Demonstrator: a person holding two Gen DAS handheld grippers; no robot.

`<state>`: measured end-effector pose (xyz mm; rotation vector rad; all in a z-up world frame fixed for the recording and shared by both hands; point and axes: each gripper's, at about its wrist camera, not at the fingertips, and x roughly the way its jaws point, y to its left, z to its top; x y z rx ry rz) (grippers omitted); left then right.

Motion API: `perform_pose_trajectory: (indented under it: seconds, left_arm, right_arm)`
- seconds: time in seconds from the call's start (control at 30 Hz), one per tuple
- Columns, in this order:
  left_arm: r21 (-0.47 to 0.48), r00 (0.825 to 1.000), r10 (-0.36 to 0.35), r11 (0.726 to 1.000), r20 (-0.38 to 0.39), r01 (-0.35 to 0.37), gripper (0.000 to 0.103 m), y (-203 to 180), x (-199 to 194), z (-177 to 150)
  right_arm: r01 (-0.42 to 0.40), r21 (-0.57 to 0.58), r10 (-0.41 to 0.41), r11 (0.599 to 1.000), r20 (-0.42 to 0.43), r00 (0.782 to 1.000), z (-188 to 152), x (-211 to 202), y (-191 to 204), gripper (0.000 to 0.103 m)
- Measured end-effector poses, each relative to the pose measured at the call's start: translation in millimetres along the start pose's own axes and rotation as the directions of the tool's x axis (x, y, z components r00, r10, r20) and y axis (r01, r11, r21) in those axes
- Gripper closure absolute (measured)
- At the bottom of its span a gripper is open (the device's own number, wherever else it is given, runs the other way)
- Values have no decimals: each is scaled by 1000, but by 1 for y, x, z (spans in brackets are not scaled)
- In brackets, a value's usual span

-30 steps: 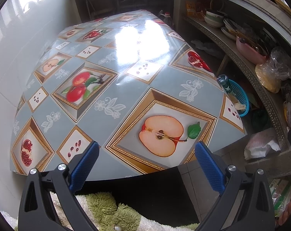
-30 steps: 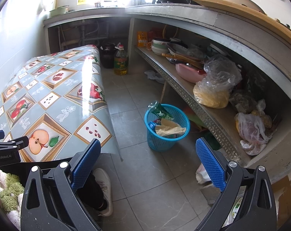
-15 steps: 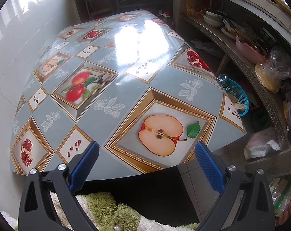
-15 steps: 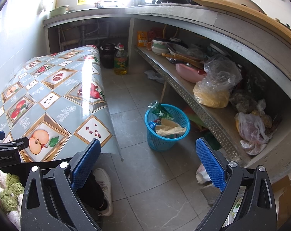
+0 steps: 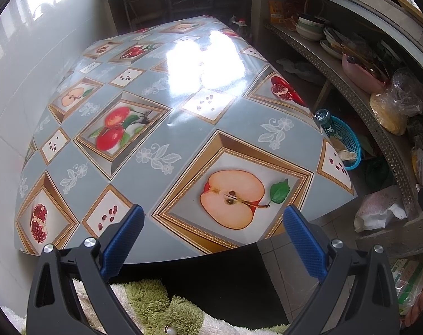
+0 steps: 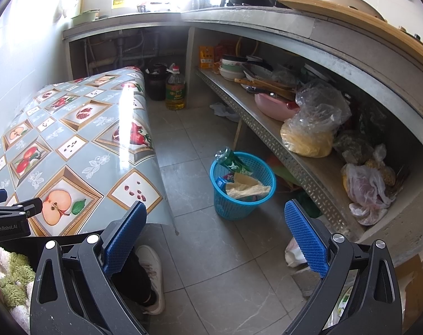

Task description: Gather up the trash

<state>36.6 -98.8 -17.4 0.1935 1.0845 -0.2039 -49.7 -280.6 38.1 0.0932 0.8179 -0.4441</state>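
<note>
Our left claw (image 5: 211,237) hangs spread and empty over the near edge of the bench (image 5: 161,128), whose glossy fruit-print oilcloth lies bare ahead of it. Our right claw (image 6: 215,229), likewise spread and empty, hovers above open grey floor tiles (image 6: 208,251). Ahead of it, between its fingers, stands the blue mesh basket (image 6: 240,205), round, holding a green bottle (image 6: 233,162) and crumpled paper (image 6: 247,188), just beside the perforated metal shelf (image 6: 292,162).

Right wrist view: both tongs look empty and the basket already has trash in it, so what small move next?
Probably swing the open right tongs toward the white crumpled scrap on the floor beyond the blue basket; the tabletop shows no loose trash.
</note>
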Motion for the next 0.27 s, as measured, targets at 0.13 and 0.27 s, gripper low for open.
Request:
perform_pose_trajectory:
  seconds: [0.13,0.27]
  left_arm:
    - [-1,1000,-2,1000,2,2,5,0,-1,3]
    - [0,1000,-3,1000,5,3,5,0,-2,5]
  right_arm:
    - [0,0,0,1000,1,1000,0,0,-1,8]
    - [-1,-1,1,1000,1,1000,2,0,-2,8]
